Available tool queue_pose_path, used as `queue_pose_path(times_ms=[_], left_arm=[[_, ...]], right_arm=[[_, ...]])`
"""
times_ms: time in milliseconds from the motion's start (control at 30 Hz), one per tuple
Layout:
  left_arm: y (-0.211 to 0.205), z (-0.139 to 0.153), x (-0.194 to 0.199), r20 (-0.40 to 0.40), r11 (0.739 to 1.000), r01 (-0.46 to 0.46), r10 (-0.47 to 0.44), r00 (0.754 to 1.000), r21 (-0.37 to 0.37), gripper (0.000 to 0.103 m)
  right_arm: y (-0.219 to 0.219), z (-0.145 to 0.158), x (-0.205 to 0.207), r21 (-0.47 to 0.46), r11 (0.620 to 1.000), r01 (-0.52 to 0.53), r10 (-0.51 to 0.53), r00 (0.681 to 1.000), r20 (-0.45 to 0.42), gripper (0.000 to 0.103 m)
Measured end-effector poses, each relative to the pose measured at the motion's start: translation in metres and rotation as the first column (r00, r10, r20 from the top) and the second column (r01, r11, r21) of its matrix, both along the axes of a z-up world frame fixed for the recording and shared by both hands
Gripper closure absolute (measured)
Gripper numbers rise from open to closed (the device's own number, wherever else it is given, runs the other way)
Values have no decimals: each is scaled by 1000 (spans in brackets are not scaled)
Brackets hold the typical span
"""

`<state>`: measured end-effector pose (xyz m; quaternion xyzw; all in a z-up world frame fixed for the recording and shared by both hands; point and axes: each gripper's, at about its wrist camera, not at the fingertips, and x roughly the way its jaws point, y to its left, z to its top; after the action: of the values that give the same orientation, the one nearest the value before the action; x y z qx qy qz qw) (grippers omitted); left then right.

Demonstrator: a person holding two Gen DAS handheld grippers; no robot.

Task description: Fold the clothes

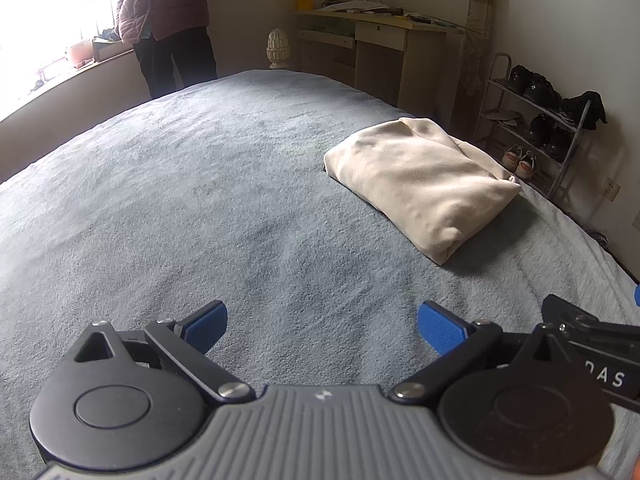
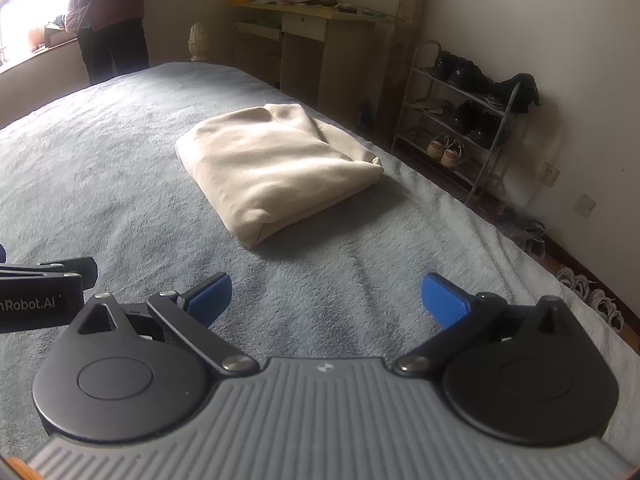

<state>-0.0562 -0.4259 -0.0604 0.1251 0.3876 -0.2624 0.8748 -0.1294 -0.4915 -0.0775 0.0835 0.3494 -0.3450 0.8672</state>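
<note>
Fingers of my left gripper (image 1: 322, 326) stand spread wide with nothing between the blue pads (image 1: 208, 326), low over the grey-blue bedspread (image 1: 200, 200). My right gripper (image 2: 326, 300) is likewise released and empty, just beside the left one; each shows at the edge of the other's view. Ahead of both, apart from the fingers, the folded cream garment (image 2: 276, 168) lies flat on the bedspread toward the bed's right edge. Beyond that edge, a wire shoe rack (image 2: 464, 120) with shoes stands against the right wall. At the far wall is a cluttered wooden desk (image 2: 316, 28). Far left, a person in a pink quilted jacket (image 1: 164, 0) stands by the bright window.
</note>
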Motion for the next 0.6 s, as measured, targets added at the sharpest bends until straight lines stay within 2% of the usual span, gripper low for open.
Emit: queue_pose_path(times_ms=[600], left_arm=[[-3, -3, -2, -6, 1000, 5, -5, 1000, 4, 1]], right_arm=[[-1, -2, 1, 8, 1000, 0, 0, 1000, -10, 1]])
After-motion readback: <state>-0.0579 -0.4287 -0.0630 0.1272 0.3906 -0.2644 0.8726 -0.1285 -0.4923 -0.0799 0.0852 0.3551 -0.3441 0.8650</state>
